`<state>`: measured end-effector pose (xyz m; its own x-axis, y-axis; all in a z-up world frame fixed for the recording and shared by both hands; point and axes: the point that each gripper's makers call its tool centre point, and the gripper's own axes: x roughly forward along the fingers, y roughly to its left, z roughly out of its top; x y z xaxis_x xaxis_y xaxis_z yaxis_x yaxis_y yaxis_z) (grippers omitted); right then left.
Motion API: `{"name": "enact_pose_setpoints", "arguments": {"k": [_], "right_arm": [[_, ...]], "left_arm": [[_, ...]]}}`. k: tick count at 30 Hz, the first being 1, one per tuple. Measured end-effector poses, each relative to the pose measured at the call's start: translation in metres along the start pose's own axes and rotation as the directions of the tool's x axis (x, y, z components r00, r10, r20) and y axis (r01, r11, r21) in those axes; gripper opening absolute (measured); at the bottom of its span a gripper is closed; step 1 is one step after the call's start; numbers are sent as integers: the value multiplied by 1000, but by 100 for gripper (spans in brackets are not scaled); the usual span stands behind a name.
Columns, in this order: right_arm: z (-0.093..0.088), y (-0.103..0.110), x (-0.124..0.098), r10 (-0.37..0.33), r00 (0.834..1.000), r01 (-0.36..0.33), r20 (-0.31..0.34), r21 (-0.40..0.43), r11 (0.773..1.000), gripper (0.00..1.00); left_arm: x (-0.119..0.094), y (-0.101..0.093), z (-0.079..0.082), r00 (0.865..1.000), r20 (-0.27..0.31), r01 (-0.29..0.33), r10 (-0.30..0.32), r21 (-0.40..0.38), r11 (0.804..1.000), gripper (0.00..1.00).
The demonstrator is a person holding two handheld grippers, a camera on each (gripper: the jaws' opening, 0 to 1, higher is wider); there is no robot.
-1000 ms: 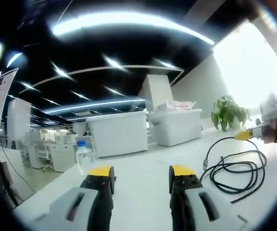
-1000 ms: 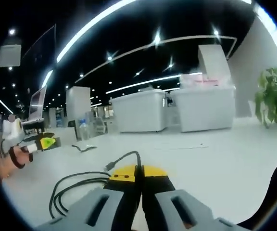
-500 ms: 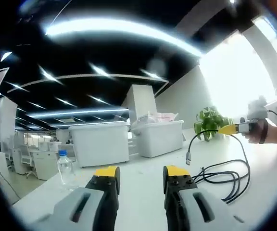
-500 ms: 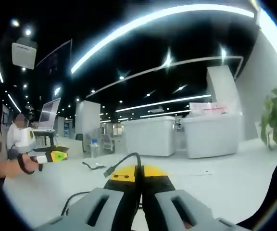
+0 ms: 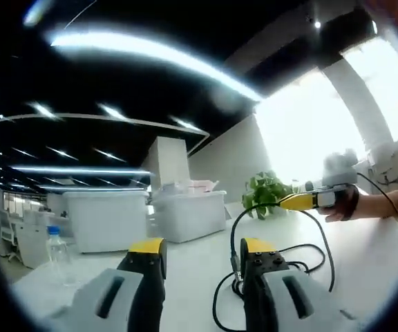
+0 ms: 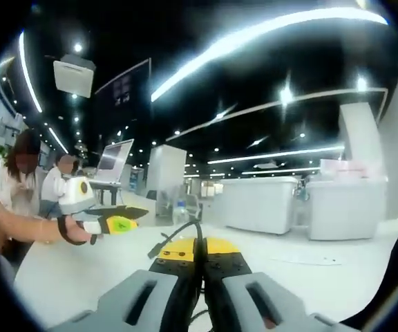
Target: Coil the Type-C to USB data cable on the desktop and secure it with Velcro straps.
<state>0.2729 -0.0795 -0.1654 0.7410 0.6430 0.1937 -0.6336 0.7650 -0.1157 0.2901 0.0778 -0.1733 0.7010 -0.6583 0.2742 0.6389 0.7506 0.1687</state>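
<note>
Both grippers are raised above the white desktop point(image 5: 385, 263). In the right gripper view, the right gripper point(image 6: 200, 243) has its two yellow-tipped jaws pressed together on the black data cable point(image 6: 182, 230); a short end of the cable rises from the jaw tips, curves to the left and ends in a small connector point(image 6: 155, 252) hanging free in the air. In the left gripper view the same right gripper point(image 5: 297, 201) comes in from the right, held by a person's hand point(image 5: 342, 207), and the cable point(image 5: 282, 259) falls from its yellow tip in a long arc down to the desktop, where the rest lies in loose loops.

The left gripper point(image 5: 200, 247) is released: its jaws stand apart with a clear gap between them, and nothing is between them. Relative to this gripper, the hanging cable passes just beside its right jaw, with a connector close to that jaw's tip, and the loops lie behind and to the right of it. I cannot tell if the cable touches the jaw. In the right gripper view the left gripper point(image 6: 119, 223) shows at the left, held by a hand, well apart from the cable end.

Left of the left gripper stands a clear water bottle point(image 5: 57, 253) with a blue cap. Beyond the desktop stand large white storage bins point(image 5: 188, 214); something pale lies on top of one, but I cannot tell what. A potted plant point(image 5: 267, 192) stands to their right.
</note>
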Motion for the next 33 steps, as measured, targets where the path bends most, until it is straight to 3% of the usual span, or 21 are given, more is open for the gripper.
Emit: {"name": "enact_pose_setpoints", "arguments": {"k": [5, 15, 19, 24, 27, 33], "right_arm": [[4, 17, 1, 66, 998, -66, 17, 14, 998, 2], [5, 46, 2, 175, 984, -175, 21, 2, 985, 2], [3, 56, 3, 214, 977, -214, 16, -2, 977, 2], [-2, 61, 4, 232, 973, -232, -3, -4, 973, 2], [-5, 63, 3, 239, 971, -239, -8, 5, 971, 2], [-8, 65, 3, 251, 968, -250, -20, 14, 968, 2]], "left_arm": [[3, -17, -2, 998, -8, 66, -66, 11, 998, 43], [5, -27, -11, 994, -45, 105, -103, 31, 994, 43], [4, -31, -11, 993, -46, 116, -113, 55, 992, 31], [4, -37, -10, 989, -44, 142, -139, 61, 988, 30], [3, -42, -12, 986, -52, 160, -157, 71, 985, 17], [3, -51, -15, 981, -62, 188, -183, 87, 978, 16]]}}
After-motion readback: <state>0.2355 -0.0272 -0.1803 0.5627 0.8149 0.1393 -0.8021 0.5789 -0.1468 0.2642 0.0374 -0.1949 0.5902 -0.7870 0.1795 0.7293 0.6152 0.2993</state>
